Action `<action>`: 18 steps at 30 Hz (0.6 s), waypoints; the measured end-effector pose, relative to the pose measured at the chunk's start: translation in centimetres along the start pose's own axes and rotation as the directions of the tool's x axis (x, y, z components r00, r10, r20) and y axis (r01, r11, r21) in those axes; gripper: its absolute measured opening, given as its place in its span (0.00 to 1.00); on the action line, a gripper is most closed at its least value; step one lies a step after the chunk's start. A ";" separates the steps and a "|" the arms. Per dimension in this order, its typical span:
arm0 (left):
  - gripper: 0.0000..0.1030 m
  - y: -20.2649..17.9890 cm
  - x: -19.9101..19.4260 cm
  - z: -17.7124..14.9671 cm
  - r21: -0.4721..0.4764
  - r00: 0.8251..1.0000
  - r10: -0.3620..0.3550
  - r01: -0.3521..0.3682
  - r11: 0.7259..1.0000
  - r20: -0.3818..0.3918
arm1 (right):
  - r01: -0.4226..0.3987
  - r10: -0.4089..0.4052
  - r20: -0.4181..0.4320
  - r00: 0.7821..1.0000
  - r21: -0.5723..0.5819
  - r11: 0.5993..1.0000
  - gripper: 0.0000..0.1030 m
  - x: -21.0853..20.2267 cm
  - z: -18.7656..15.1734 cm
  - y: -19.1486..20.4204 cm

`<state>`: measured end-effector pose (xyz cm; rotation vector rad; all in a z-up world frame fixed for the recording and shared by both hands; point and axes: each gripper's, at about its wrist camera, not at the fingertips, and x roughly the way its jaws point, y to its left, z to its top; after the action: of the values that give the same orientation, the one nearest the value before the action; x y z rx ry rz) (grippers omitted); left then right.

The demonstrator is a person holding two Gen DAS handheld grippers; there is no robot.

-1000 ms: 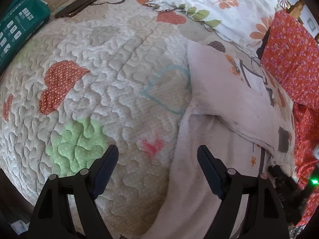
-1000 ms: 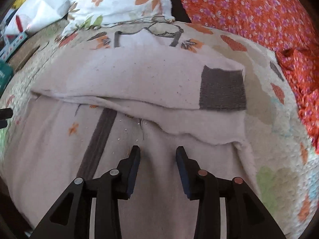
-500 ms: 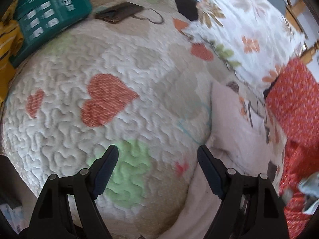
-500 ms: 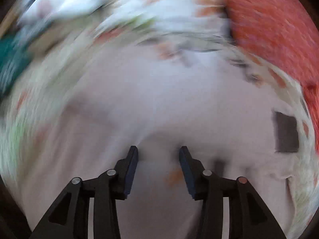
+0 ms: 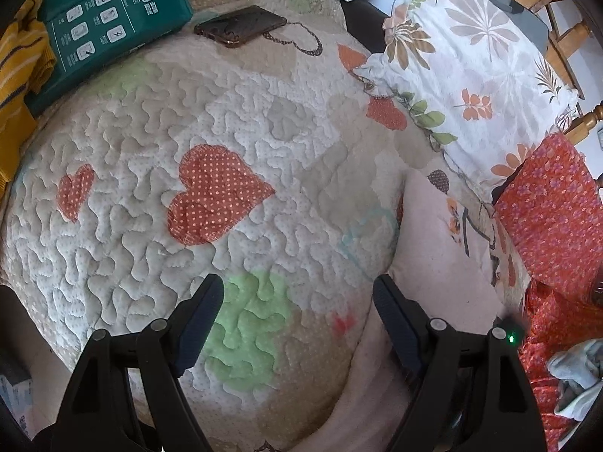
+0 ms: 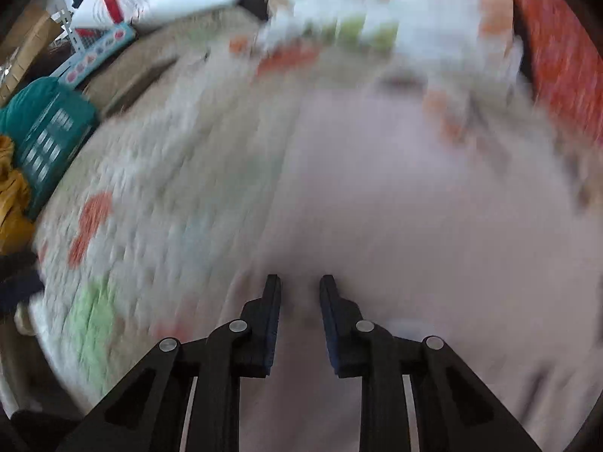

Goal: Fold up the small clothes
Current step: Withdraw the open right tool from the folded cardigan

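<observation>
Left gripper (image 5: pixel 297 293) jaws wide apart, nothing between, over heart-patterned quilt (image 5: pixel 158 196). Pale pink garment (image 5: pixel 437 260) beside its right finger. Right gripper (image 6: pixel 299 286) jaws just been closing, narrow gap; blurred pink garment beneath and between fingers, grip unclear.

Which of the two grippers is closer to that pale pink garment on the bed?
The right. The right gripper sits directly over the pale pink garment, jaws narrowed and just closing. The left gripper hangs open over the quilt, beside the garment's edge.
</observation>
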<state>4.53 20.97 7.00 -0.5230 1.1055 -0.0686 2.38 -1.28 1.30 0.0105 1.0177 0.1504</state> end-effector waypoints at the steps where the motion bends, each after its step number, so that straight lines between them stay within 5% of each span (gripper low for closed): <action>1: 0.78 -0.1 -0.1 0.0 0.000 1.000 -0.002 0.002 1.000 0.003 | -0.007 0.007 0.005 1.000 -0.064 0.998 0.25 -0.9 -1.7 1.5; 6: 0.78 -0.6 0.5 -0.3 0.008 1.000 -0.012 0.012 1.000 -0.011 | -0.163 0.163 -0.004 0.987 -0.120 0.979 0.25 -4.8 -4.7 2.9; 11: 0.78 -1.4 1.2 -1.0 0.048 1.000 0.014 -0.013 0.999 -0.017 | -0.041 0.044 0.096 0.994 -0.032 0.999 0.27 -4.8 -1.6 0.4; 15: 0.78 -1.5 1.2 -1.3 0.069 0.999 0.031 -0.030 0.997 -0.011 | -0.122 0.124 -0.027 0.992 0.056 0.991 0.29 -1.1 -2.3 -0.2; 18: 0.78 -1.6 1.4 -1.5 0.079 0.999 0.032 -0.031 0.996 -0.019 | -0.053 0.059 0.044 0.997 -0.127 0.990 0.44 -2.6 -5.8 3.4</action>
<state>4.20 18.62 6.06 -0.4351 1.1255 -0.0897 -4.26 1.38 0.73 -0.0715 0.9591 0.2646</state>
